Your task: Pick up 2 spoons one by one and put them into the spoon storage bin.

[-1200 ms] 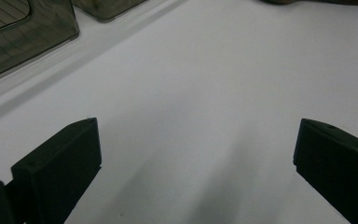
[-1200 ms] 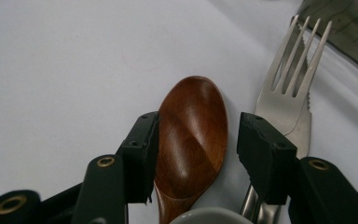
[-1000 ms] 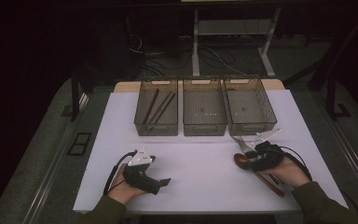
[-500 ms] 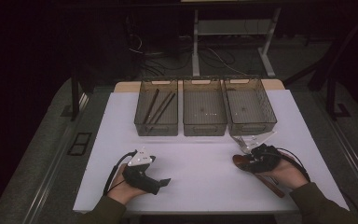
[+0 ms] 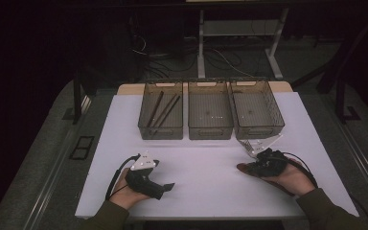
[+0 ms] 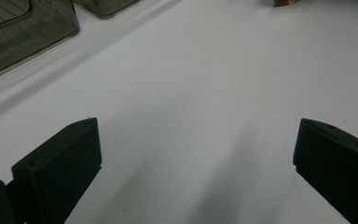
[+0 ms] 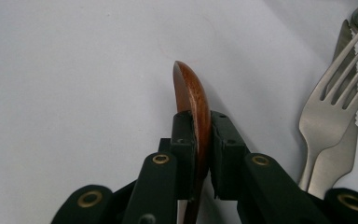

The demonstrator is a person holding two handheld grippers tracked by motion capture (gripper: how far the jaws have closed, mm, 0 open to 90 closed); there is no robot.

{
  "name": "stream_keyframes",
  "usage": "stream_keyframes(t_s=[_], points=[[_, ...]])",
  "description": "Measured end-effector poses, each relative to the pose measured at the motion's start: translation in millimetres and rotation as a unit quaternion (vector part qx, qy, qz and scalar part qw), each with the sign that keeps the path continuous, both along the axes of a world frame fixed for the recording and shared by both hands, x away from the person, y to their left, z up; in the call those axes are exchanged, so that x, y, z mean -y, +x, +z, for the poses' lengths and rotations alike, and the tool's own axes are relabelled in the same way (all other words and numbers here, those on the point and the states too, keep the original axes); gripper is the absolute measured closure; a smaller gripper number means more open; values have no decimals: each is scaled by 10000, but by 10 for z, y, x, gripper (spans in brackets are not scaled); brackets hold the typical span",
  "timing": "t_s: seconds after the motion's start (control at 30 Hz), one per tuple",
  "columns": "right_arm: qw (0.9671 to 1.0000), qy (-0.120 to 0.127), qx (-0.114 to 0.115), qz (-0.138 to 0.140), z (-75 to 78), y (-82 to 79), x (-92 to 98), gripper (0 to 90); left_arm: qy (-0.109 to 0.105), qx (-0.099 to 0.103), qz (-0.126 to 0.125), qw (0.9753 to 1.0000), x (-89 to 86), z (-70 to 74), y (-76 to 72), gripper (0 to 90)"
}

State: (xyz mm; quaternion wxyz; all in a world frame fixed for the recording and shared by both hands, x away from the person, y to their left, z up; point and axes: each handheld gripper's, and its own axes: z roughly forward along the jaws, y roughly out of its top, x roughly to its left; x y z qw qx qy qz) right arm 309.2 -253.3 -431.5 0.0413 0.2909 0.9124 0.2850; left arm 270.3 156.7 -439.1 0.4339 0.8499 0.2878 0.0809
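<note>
The right gripper (image 7: 198,154) pinches a wooden spoon (image 7: 192,100). The spoon stands on its edge between the two black jaws. The jaws press on its two flat sides, and the brown rounded end sticks out past the tips. The rest of the spoon runs back down between the jaws and out of sight. From above, the right gripper (image 5: 249,167) sits in the person's right hand (image 5: 292,178), low over the white table (image 5: 206,163), in front of the right bin. The brown end of the spoon (image 5: 242,167) peeks out at the left of the gripper.

Just beside the spoon lie a silver fork (image 7: 333,109) and a knife (image 7: 342,154). The fork lies on top of the knife. Both rest on the table, apart from the jaws. From above they are hard to tell from the grey plate on the gripper.

The left gripper (image 6: 196,172) has its jaws spread wide, with bare white table between them. It rests in the left hand (image 5: 129,191) near the front of the table, well apart from the spoon.

Three see-through bins stand in a row at the back of the table. The left bin (image 5: 160,132) holds a few dark sticks (image 5: 163,111). The middle bin (image 5: 210,132) and the right bin (image 5: 258,129) look bare inside.
</note>
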Motion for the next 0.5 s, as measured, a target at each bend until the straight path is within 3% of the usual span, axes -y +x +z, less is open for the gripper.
stream_keyframes(t_s=[0.5], points=[[9994, 273, -190, -90, 47, -18, 17, 815, -98, 6, -50, 9999, -7, 8, 12, 1]])
